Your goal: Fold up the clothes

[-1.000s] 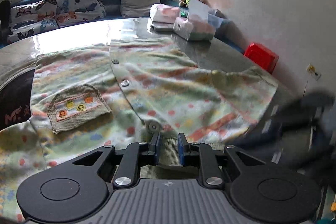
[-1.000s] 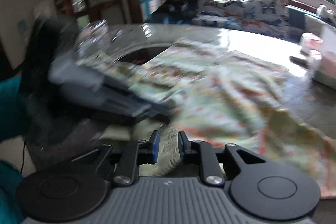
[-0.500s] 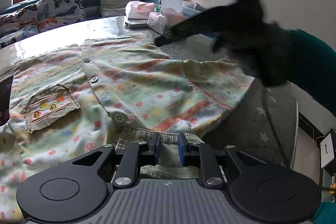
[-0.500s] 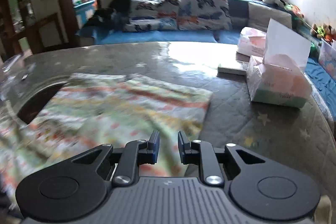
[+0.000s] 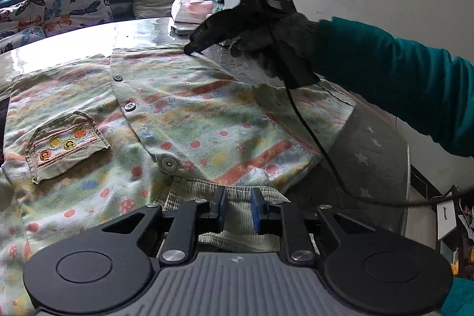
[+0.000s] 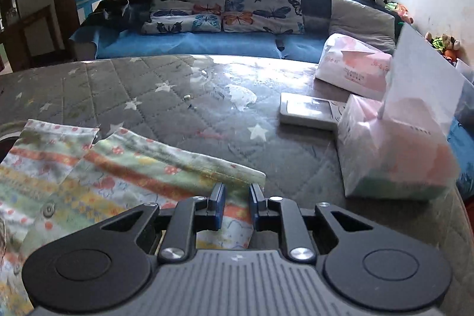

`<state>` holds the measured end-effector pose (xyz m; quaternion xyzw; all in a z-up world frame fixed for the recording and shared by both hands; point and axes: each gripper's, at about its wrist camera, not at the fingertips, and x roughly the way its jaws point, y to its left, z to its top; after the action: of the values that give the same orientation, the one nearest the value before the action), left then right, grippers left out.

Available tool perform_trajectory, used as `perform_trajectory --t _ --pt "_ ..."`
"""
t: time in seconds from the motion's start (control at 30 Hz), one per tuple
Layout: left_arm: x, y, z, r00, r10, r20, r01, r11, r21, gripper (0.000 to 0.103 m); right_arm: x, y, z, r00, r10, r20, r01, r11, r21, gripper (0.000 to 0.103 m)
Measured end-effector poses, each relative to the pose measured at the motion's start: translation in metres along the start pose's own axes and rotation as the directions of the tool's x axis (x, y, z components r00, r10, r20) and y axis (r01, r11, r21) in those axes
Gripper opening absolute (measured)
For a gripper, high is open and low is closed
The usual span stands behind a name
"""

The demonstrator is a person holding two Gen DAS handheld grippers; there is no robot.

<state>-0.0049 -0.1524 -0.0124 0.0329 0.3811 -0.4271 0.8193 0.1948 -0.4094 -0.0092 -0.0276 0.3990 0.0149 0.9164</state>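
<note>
Here, the soft, light, pastel-striped buttoned cotton shirt [image 5: 189, 114] lay flat on the quilted grey worktop [image 6: 207, 114], best pinched at hem corners; both the left gripper [image 5: 238, 208] and the right gripper [image 6: 236, 205] had jaws apart, gripping nothing.

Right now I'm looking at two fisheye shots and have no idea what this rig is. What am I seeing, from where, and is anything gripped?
No robot here: a person holds a two-finger gripper in each hand, each with a camera looking along its fingers.

The left wrist view shows the left gripper open over the ribbed collar of a patterned shirt spread flat on a grey quilted table. The other hand's gripper shows there too, tip down at the far hem.

The right wrist view shows the right gripper, open over that hem corner, gripping nothing. Beyond lie tissue packs and a flat white device.
</note>
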Motion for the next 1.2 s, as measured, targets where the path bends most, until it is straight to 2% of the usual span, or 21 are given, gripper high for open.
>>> perform_trajectory --t 0.1,0.23,0.33,0.37,0.4,0.47,0.5,0.67,0.73,0.83,1.07,1.2 --pt "0.0 -0.001 0.0 1.0 0.005 -0.001 -0.005 1.0 0.002 0.019 -0.005 0.002 0.005 1.0 -0.016 -0.001 0.015 0.999 -0.038 0.016" --pt "0.0 -0.004 0.001 1.0 0.019 -0.004 -0.019 1.0 0.008 0.019 -0.039 -0.005 0.0 1.0 -0.009 0.019 0.009 0.999 -0.045 0.018" --pt "0.0 -0.007 0.002 0.999 0.033 -0.008 -0.033 0.999 0.012 0.02 -0.074 -0.017 -0.017 0.999 -0.013 0.033 0.015 0.999 -0.037 0.026" --pt "0.0 -0.008 0.002 0.999 0.038 -0.01 -0.038 0.999 0.012 0.02 -0.085 -0.022 -0.024 0.999 -0.017 0.036 0.018 0.999 -0.031 0.034" --pt "0.0 -0.01 0.003 0.999 0.043 -0.009 -0.043 0.999 0.014 0.02 -0.097 -0.029 -0.034 0.999 -0.027 0.039 0.028 0.999 -0.022 0.038" --pt "-0.001 -0.011 0.003 0.998 0.055 -0.005 -0.055 0.998 0.013 0.022 -0.118 -0.043 -0.055 0.998 -0.048 0.041 0.048 0.999 0.004 0.038" --pt "-0.002 -0.012 0.003 0.998 0.061 -0.003 -0.061 0.998 0.013 0.022 -0.125 -0.048 -0.063 0.998 -0.058 0.039 0.057 0.998 0.019 0.042" --pt "-0.008 -0.016 0.006 0.996 0.091 0.02 -0.092 0.996 0.009 0.032 -0.164 -0.087 -0.131 0.987 -0.16 0.016 0.157 0.98 0.123 0.046" --pt "-0.009 -0.017 0.009 0.994 0.106 0.027 -0.106 0.994 0.007 0.036 -0.172 -0.097 -0.152 0.982 -0.189 0.007 0.186 0.97 0.157 0.049" --pt "-0.011 -0.019 0.013 0.992 0.123 0.036 -0.123 0.992 0.006 0.037 -0.179 -0.108 -0.177 0.974 -0.228 0.002 0.223 0.956 0.191 0.049" --pt "-0.011 -0.029 0.021 0.989 0.143 0.044 -0.144 0.989 0.022 0.038 -0.19 -0.121 -0.199 0.958 -0.28 0.061 0.254 0.929 0.27 0.049" --pt "-0.009 -0.032 0.022 0.988 0.151 0.04 -0.152 0.988 0.03 0.04 -0.189 -0.131 -0.207 0.959 -0.28 0.054 0.25 0.917 0.311 0.049"
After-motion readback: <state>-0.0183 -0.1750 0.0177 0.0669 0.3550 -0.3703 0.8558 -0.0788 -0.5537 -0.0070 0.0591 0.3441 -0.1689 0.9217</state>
